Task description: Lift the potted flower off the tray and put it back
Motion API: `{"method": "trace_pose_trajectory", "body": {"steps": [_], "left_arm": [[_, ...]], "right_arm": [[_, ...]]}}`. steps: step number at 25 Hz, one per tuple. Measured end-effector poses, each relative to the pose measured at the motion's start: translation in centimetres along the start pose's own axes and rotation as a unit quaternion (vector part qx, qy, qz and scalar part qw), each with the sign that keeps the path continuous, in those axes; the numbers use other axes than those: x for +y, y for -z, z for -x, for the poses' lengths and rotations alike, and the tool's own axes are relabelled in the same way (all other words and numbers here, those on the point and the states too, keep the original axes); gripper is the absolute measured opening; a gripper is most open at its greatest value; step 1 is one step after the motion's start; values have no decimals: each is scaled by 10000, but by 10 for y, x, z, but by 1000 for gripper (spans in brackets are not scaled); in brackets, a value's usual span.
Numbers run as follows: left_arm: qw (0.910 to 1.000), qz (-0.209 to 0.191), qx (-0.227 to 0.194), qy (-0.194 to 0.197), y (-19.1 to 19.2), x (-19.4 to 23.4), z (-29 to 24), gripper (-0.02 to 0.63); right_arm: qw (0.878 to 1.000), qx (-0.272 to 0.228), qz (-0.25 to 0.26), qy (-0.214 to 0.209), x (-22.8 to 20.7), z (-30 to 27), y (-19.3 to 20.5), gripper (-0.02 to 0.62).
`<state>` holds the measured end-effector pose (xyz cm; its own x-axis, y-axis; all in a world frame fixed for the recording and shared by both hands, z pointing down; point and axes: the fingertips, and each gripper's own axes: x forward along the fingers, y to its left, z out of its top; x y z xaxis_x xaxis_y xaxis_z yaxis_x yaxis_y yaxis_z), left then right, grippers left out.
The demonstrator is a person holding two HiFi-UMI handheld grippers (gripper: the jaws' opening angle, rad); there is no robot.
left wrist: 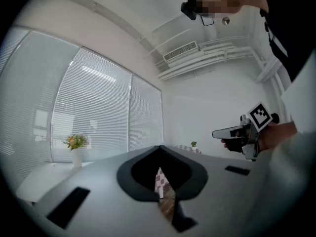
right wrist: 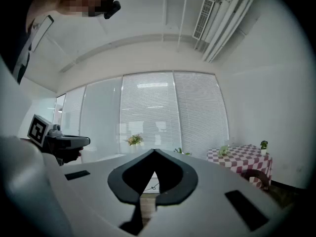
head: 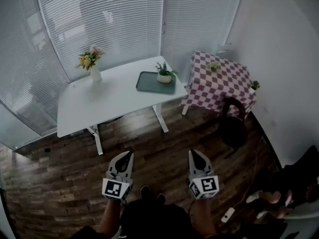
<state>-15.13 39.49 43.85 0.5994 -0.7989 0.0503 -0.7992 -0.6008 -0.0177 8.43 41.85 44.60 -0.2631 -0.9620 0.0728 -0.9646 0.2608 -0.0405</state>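
The floor (head: 65, 183) under the left gripper (head: 129, 156) is dark wood. Far ahead, the table (head: 99, 103) looks smooth and the tray (head: 149, 82) looks matt.

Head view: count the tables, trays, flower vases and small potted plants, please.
Tables: 2, white rectangular table, pink-checked clothed table
Grey-green flat trays: 1
White vases of flowers: 1
Small green potted plants: 3
Total: 7

White table (head: 99, 101); blinds (head: 99, 19); wood floor (head: 65, 178).
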Motion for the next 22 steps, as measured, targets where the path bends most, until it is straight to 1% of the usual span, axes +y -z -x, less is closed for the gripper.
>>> {"method": "trace_pose_trajectory", "body": {"steps": [3,7,10,14,17,22], "left_arm": [[10000,-67,-67,14,0,2,-7,6],[9999,-25,-110,-18,-5,1,-8,6],[9997,-132,-185,36,-12,-5,-13,6],[9996,-183,-186,47,-15,-4,-16,6],[9995,-208,-218,62,-13,-5,-16,6],[9998,-103,-130,-60,-5,3,-11,6]], "right_arm": [[9999,-46,-51,-101,3,-11,1,3],[9995,-140,-8,-286,12,-18,-5,3],[9992,-148,70,-359,12,-22,-6,3],[9991,-142,281,-285,13,-24,-6,3],[9991,-184,329,-184,10,-23,-6,3],[9989,-232,293,-277,11,-19,-5,3]]}}
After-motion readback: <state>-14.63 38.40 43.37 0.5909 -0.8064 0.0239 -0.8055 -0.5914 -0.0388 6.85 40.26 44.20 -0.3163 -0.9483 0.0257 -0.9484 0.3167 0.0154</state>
